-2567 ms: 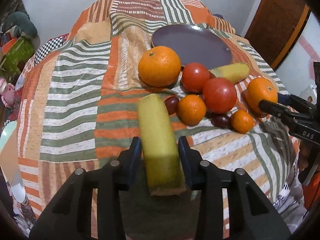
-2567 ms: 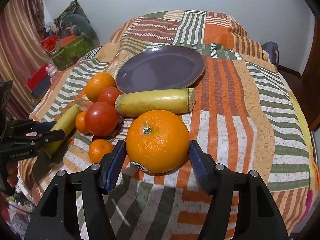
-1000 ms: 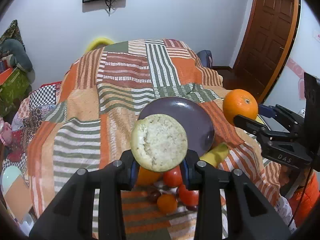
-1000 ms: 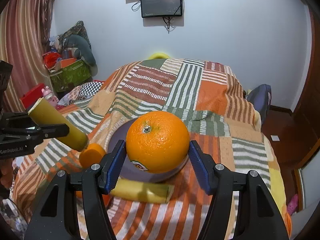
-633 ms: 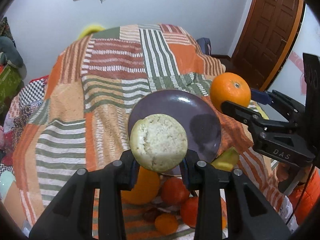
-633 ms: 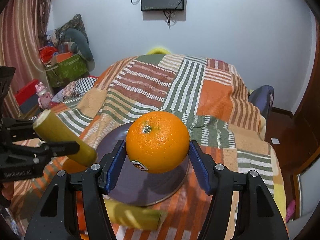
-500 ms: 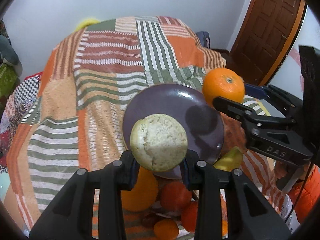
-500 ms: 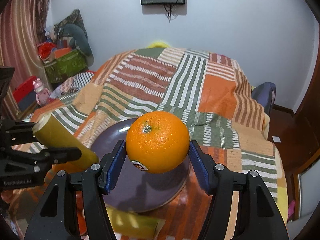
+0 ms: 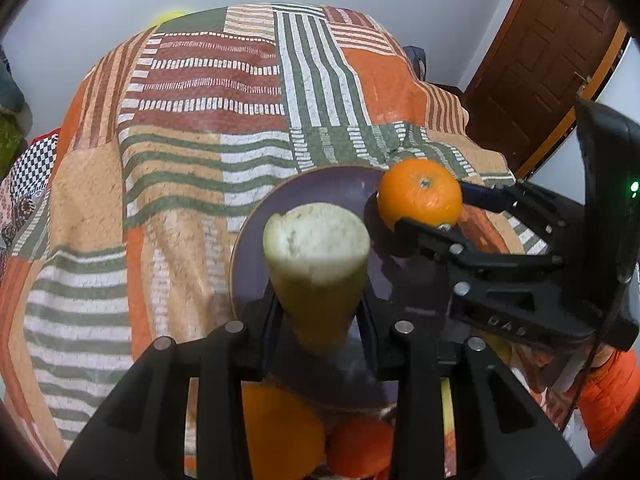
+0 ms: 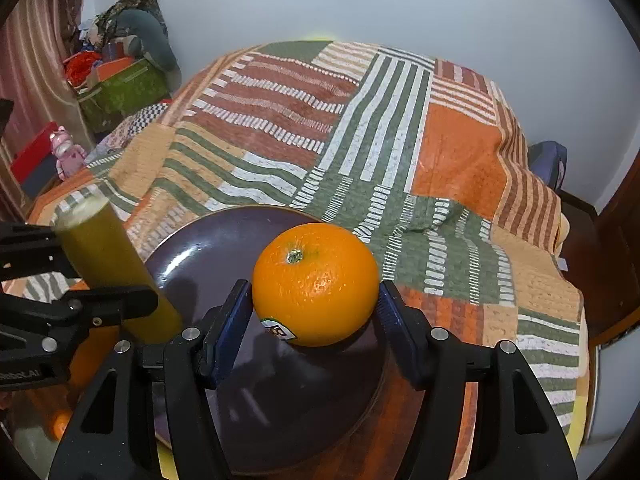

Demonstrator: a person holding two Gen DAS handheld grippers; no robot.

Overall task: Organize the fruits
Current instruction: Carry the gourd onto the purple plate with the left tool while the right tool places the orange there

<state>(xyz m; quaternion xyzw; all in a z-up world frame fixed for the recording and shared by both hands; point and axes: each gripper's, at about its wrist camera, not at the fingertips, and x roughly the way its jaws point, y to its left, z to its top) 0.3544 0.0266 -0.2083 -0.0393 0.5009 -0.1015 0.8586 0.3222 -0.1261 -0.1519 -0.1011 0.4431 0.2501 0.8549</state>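
The orange (image 10: 315,284) sat pinched in the right gripper (image 10: 314,322) above the purple plate (image 10: 208,248). The yellow-green banana piece (image 9: 318,264), cut end forward, was clamped in the left gripper (image 9: 318,316), also over the plate. Both grippers tilted steeply down toward the patchwork bedspread (image 9: 192,152).

The plate (image 10: 208,252) is glazed ceramic, dark purple and glossy, resting on a matt woven patchwork bedspread (image 10: 452,152). The orange (image 10: 316,284) has shiny, pitted peel with a paper sticker; the banana piece (image 9: 316,264) shows a dull yellow skin and rough, pale cut end. Both grippers are matt black plastic with metal screws, and the far right door (image 9: 548,52) is varnished wood.
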